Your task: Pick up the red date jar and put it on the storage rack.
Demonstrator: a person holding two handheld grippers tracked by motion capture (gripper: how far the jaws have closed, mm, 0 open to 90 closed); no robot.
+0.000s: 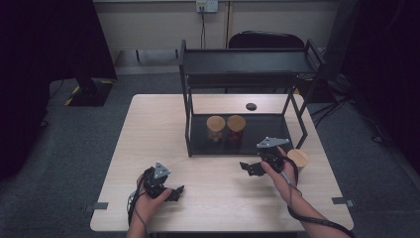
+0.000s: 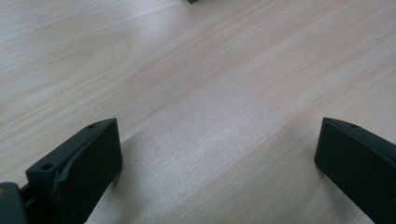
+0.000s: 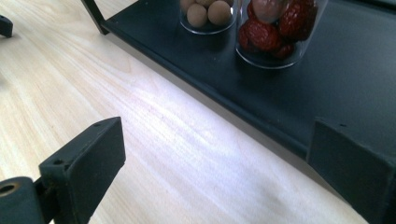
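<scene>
no text, label, brand, number or sign can be read anywhere: not on the jars (image 1: 226, 129), the black rack (image 1: 247, 62), the wooden table (image 1: 148, 139) or the wall socket (image 1: 206, 6).

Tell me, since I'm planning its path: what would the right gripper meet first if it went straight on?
Probably the front edge of the black rack's bottom shelf, then the jar of red fruit; depth is uncertain.

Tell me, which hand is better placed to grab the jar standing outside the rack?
Probably the right. The right gripper is open beside the loose jar by the rack; the left gripper, also open, sits farther off across the table.
</scene>
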